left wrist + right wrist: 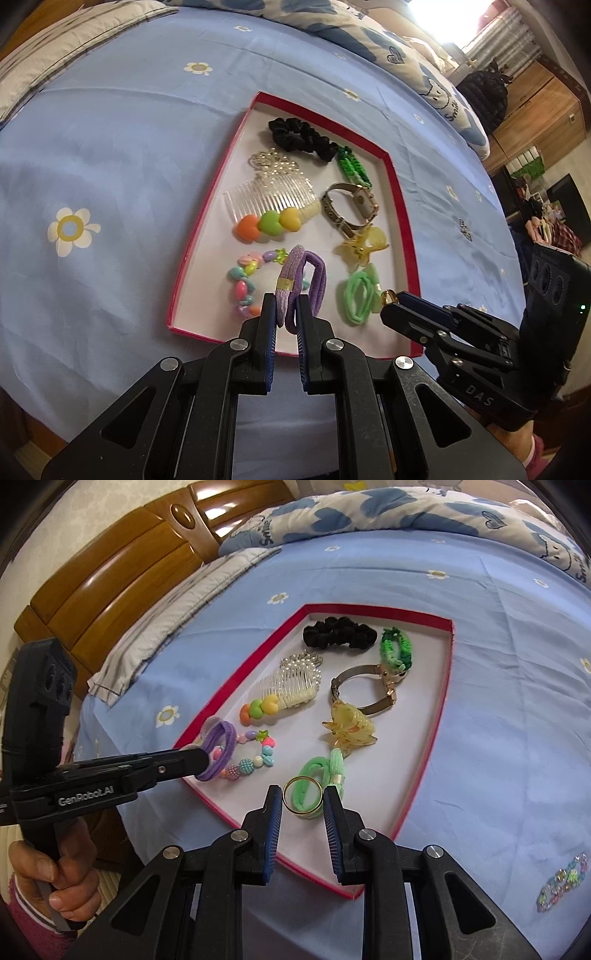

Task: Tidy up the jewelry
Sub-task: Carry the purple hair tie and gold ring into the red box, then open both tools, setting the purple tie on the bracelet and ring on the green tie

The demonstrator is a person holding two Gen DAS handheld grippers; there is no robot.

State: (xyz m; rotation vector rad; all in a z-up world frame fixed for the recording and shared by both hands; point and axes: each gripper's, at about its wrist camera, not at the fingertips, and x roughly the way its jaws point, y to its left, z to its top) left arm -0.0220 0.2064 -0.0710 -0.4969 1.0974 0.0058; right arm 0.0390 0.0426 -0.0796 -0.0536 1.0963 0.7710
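Left wrist: left gripper (286, 314) jaws pinch purple elastic hair tie (306, 284) over red-rimmed white tray (402, 206); most pcs already in.

Right wrist: right gripper (302, 799) jaws clamp thin gold ring (302, 794) above tray's near end; sequin bracelet (563, 880) left on bed.

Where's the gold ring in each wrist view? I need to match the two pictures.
Left wrist view: the gold ring sits lower right, at the tip of the right hand-held gripper, beside the green hair ties.
Right wrist view: the ring is low centre, clamped between the gripper's pads, in front of the green ties.
Shared landmark: the red-rimmed tray, near corner.
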